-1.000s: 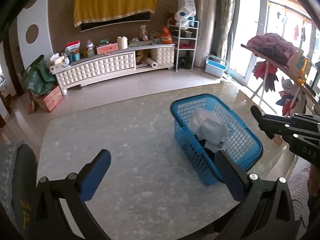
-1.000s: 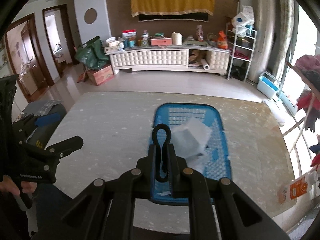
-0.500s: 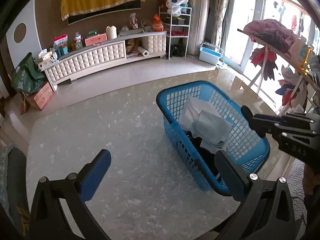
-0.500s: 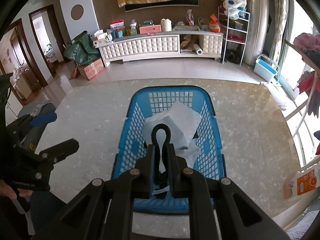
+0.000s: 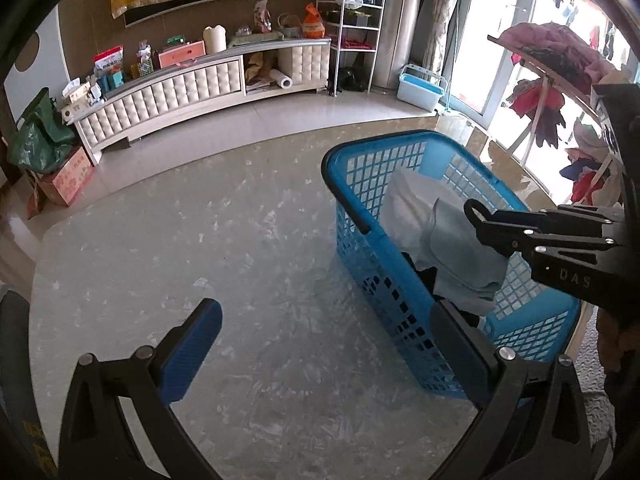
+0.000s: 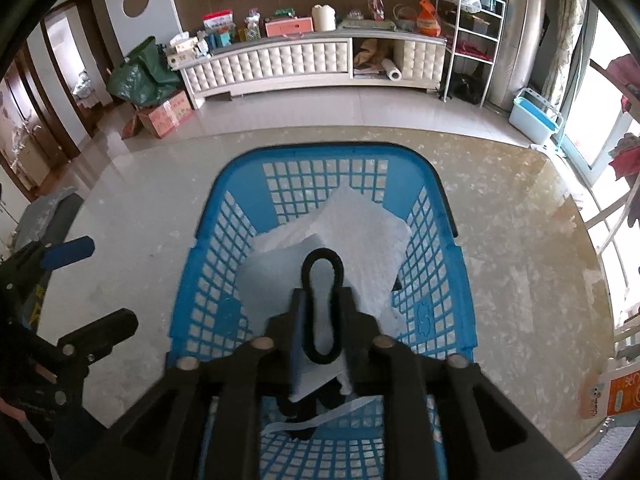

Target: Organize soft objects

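Now | one blue basket (image 6: 448, 236), two pale cloths (image 6: 360, 228) | left gripper (image 5: 328, 348) jaws apart | right gripper (image 6: 322, 308) jaws opening, empty

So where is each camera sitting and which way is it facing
Left wrist: on the left tongs, aimed down over the marble table; blue basket to its right, right tongs entering.
Right wrist: on the right tongs, jaws opening, above the basket's folded cloths; left tongs at left.
Shared: basket, cloths, table.
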`<state>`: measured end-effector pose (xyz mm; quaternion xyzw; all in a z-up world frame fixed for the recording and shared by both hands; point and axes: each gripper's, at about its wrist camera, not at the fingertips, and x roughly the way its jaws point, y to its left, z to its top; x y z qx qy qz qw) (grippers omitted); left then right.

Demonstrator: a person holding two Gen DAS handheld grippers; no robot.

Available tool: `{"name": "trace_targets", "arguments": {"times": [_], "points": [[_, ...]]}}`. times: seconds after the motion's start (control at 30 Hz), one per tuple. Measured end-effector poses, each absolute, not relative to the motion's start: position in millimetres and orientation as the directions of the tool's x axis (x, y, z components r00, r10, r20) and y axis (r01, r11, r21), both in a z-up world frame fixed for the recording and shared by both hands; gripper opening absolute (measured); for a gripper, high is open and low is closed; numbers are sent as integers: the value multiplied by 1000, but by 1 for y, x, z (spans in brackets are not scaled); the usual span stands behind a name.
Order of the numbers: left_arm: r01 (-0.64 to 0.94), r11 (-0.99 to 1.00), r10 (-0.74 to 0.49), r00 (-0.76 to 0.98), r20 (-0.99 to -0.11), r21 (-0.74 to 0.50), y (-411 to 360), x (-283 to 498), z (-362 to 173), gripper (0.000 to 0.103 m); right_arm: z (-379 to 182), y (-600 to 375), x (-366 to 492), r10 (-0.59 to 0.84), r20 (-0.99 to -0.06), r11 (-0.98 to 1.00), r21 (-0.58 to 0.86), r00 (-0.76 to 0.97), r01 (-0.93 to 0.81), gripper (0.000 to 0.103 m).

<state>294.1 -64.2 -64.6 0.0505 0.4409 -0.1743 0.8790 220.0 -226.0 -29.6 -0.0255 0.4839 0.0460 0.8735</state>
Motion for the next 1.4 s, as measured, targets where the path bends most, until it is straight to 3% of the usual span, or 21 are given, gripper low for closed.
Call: {"name": "trace_targets", "arguments": {"times": [0.17,0.27,0.33,0.57,0.77,1.17,1.4], "points": [[345,935,-269,537,-800,-83,-64,294,-72,103,-25,-231,215,64,-845,993,3,531,-114,56],[343,936,-269,541,-797,-82,-63,289,-71,103,-21,-232,212,63,-839,993,-1,540,-117,65],[339,937,-267,549,-792,-80,-62,285,-67,103,-17,-233,208,73,-836,993,11,543,-118,78],[313,948,-253,608,-752,-66,-55,261,-42,103,5,-233,179,86,-806,993,19,586,-120,95],[289,953,-267,676,-687,-87,-41,225,-10,103,27,-225,141,88,-760,993,20,644,-112,102],[226,973,-213,809,-547,-45,-10,133,47,103,81,-191,65,29,-582,999,-15,813,-46,103],[201,979,-193,837,-513,-39,10,91,59,103,81,-176,57,72,-555,997,5,829,-83,103]]}}
